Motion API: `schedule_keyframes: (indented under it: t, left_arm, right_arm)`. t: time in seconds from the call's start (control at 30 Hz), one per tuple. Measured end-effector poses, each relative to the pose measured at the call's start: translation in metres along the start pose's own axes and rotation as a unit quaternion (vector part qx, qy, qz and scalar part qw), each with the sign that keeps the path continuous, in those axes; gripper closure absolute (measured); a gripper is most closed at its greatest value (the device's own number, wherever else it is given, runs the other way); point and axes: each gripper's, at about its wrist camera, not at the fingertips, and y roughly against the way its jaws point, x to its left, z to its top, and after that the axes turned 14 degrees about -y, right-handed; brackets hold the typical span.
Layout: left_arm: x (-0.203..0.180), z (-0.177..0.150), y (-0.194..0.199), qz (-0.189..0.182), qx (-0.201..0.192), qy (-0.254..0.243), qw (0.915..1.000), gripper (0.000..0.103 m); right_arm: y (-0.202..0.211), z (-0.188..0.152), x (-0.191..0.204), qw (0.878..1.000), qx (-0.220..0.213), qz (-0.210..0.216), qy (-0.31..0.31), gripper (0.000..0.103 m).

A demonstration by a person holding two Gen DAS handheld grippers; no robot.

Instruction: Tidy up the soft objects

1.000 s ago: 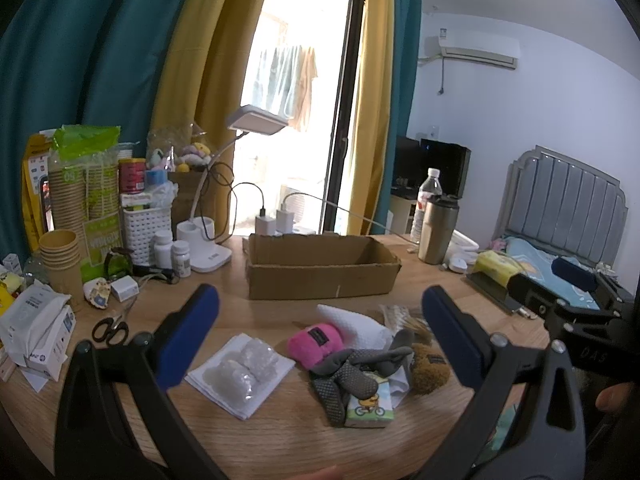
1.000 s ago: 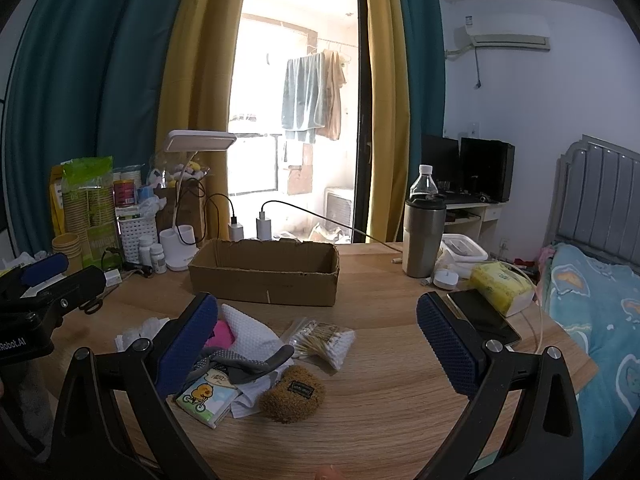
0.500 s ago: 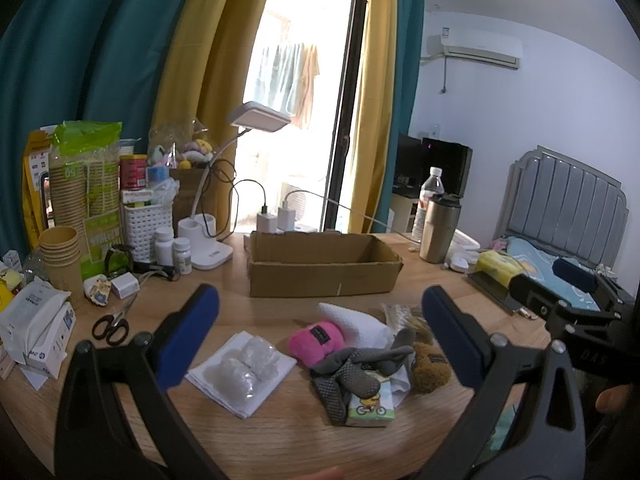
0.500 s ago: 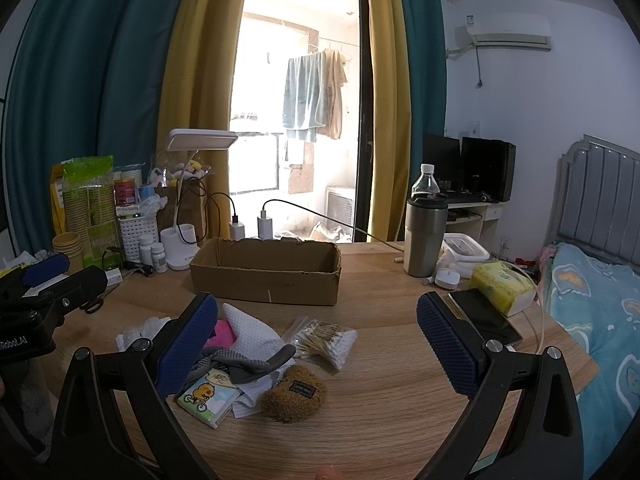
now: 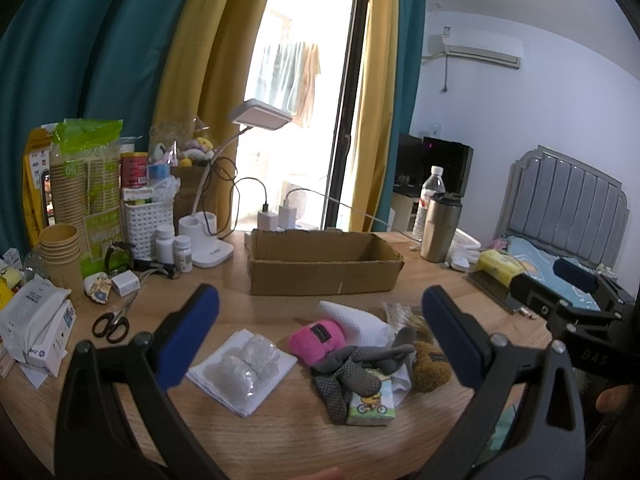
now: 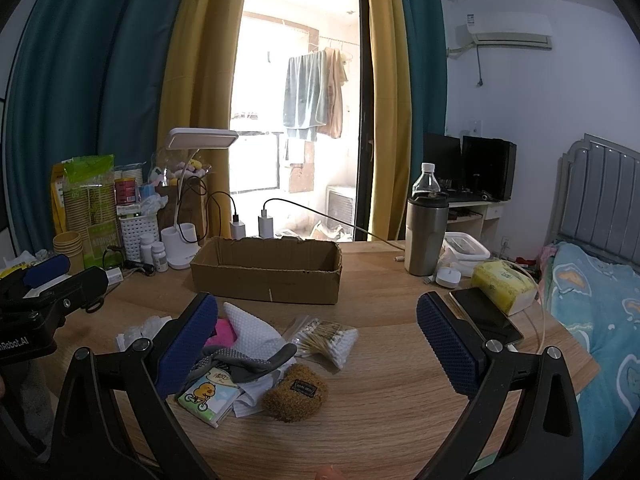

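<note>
Where claws [image 5: 320, 334] gape: bare tabletop [image 6: 380, 392]

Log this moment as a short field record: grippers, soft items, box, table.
left gripper: open, holding nothing
right gripper: open, holding nothing
cardboard box: open top, nothing visible inside
soft pile: pink plush, grey glove, brown plush, white cloth, in front of box
tissue pack: under glove
table: wooden

Likely a home bedroom — bed [image 6: 592, 280], curtains [image 6: 100, 100], cluttered table [image 6: 380, 380].
</note>
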Motion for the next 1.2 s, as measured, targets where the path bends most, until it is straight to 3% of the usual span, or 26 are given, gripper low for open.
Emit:
schedule_keyframes:
  t: [0.83,1.2]
  left_arm:
    - [0.002,-0.006,0.000,-0.001,0.006,0.004,1.0000,0.001]
    - [0.004,-0.025,-0.031,-0.004,0.064,0.012,0.9979,0.001]
  right_arm:
    - [0.000,-0.003,0.002,1.000,0.004,0.000,-0.001,0.001]
    - [-0.027,-0.022,0.001,0.999,0.047,0.002,-0.009,0.001]
